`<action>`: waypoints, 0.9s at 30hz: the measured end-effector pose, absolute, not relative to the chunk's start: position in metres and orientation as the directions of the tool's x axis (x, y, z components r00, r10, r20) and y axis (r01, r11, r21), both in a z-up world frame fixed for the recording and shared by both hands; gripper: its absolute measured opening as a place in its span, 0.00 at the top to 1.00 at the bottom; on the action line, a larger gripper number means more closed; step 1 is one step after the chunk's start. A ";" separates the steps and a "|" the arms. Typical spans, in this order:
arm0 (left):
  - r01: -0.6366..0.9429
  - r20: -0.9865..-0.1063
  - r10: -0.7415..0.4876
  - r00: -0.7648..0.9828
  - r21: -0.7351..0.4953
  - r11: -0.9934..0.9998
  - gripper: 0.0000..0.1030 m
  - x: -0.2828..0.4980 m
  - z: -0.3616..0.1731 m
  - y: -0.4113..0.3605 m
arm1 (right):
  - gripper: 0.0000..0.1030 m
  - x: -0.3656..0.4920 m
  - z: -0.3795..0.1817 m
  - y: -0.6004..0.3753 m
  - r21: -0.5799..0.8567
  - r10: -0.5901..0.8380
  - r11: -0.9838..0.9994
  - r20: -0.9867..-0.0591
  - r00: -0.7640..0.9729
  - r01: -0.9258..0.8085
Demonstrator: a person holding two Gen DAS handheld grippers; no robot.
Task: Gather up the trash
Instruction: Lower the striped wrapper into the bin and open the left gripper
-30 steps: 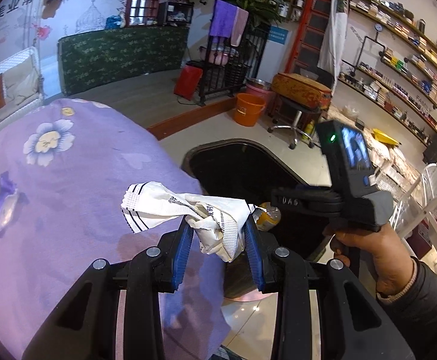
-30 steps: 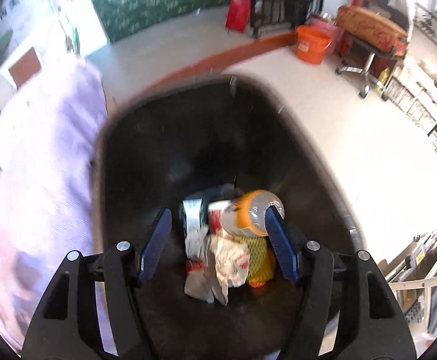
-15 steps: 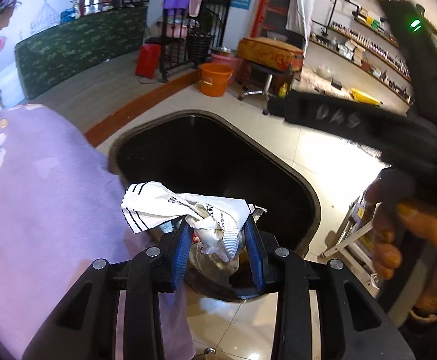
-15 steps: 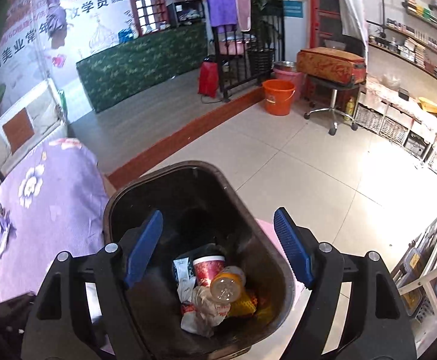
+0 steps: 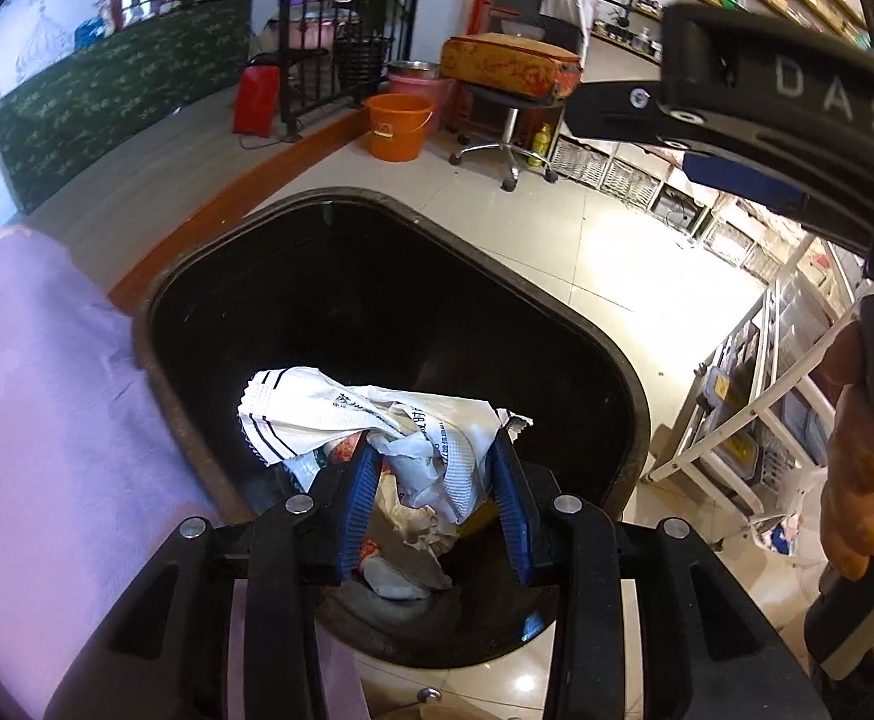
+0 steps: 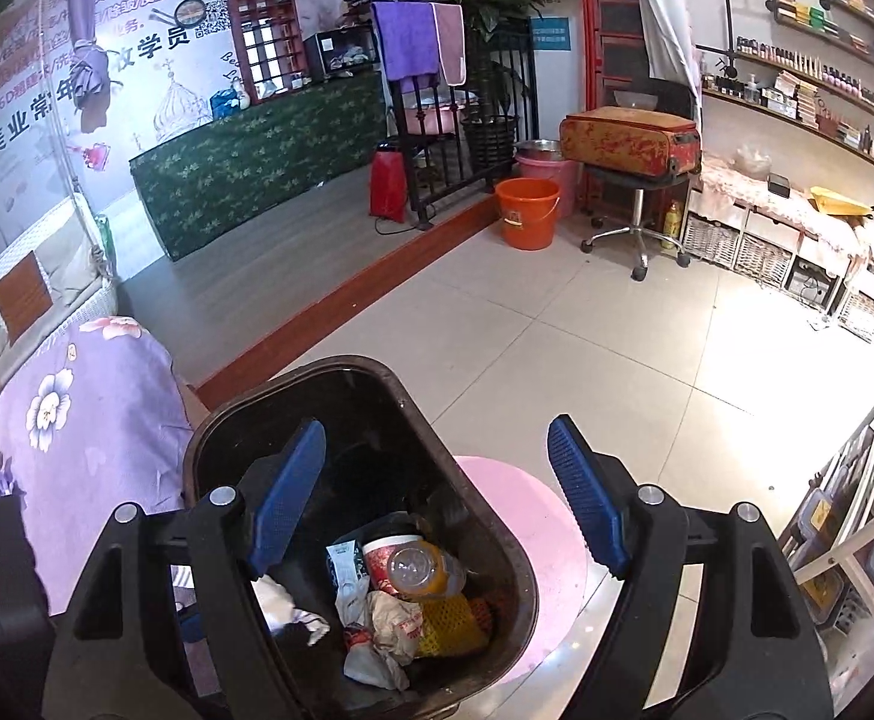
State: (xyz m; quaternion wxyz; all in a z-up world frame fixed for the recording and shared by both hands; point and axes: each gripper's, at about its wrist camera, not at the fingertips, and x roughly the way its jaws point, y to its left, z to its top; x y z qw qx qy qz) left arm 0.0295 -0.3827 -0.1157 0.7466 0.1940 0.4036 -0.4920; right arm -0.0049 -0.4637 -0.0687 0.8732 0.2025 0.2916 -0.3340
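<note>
The left hand-held gripper pinches a crumpled white wrapper printed with Chinese text, now directly above the black trash bin rather than over the purple bedspread. "DAS" marks the right hand-held gripper at 2 o'clock; its fingers are spread and empty, and it has risen clear of the bin's orange-capped bottle.

Colours around the bin

White wrapper with black stripes and print; black bin; blue pads; lilac cloth with white flowers; orange bucket; inside, seemingly an orange-tinted bottle.
</note>
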 end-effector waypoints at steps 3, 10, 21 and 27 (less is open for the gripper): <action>0.901 -0.798 -0.574 0.186 -0.095 0.424 0.48 0.033 -0.119 -0.388 | 0.26 -0.007 -0.069 -0.465 0.164 -0.464 0.691 -0.645 0.607 0.704; 0.909 -0.760 -0.622 0.187 -0.106 0.403 0.14 0.024 -0.113 -0.380 | 0.22 -0.013 -0.070 -0.470 0.181 -0.467 0.676 -0.645 0.605 0.714; 0.894 -0.693 -0.659 0.294 -0.045 0.447 0.06 0.004 -0.089 -0.336 | 0.12 -0.005 -0.069 -0.466 0.213 -0.430 0.698 -0.639 0.638 0.683; 0.859 -0.678 -0.655 0.335 -0.067 0.508 0.06 0.010 -0.081 -0.298 | 0.12 0.016 -0.071 -0.444 0.230 -0.356 0.753 -0.645 0.676 0.616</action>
